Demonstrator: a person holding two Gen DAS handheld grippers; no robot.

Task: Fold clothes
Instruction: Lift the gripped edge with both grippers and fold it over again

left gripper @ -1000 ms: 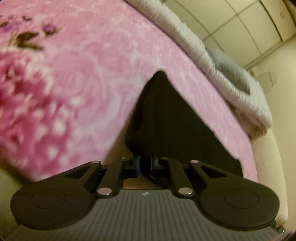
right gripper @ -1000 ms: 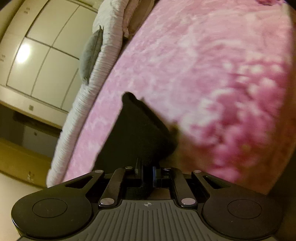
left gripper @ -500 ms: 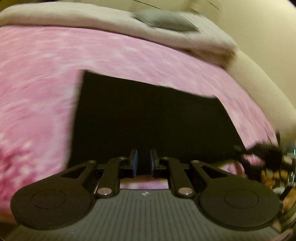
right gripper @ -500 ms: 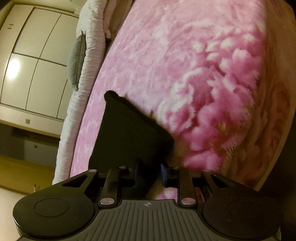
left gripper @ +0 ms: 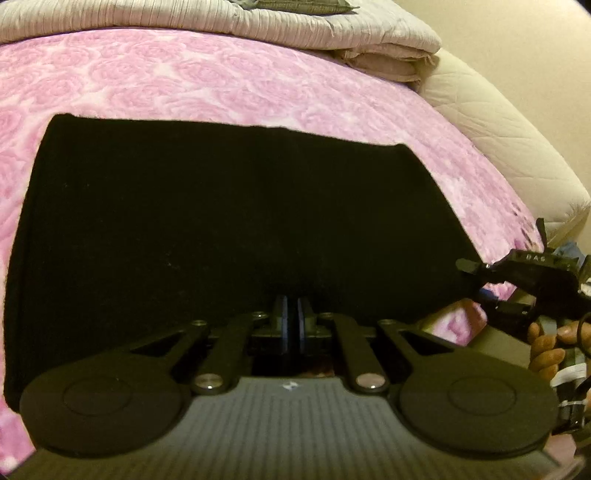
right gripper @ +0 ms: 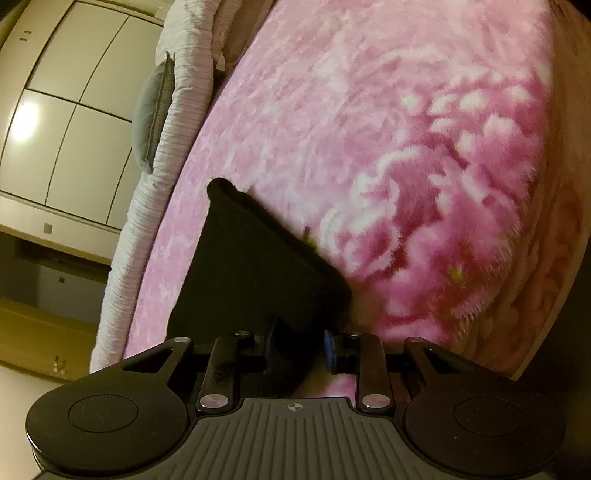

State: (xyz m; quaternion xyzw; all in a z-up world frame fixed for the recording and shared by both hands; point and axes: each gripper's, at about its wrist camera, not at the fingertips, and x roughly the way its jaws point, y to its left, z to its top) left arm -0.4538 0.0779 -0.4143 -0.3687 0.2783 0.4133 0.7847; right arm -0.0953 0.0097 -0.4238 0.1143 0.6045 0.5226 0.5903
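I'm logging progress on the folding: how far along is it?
Done: the black garment lies flat as a neat rectangle on the pink blanket. In hand: left claw nearly shut at its near edge; right claw open around a corner. Left: any further folds.

Support surface is a bed covered by a fuzzy pink rose-patterned blanket [left gripper: 229,85]. A black folded garment [left gripper: 221,229] lies flat on the blanket as a broad rectangle, its near edge at the bed's front edge. In the right wrist view the same garment [right gripper: 251,273] is seen edge-on, with darker pink floral print [right gripper: 424,229] on the blanket to its right. Along the far side of the bed lies a ribbed grey-beige folded quilt [left gripper: 177,18], with a grey pillow [right gripper: 151,110] on top. A cream quilted mattress edge [left gripper: 491,129] is exposed at the right corner.
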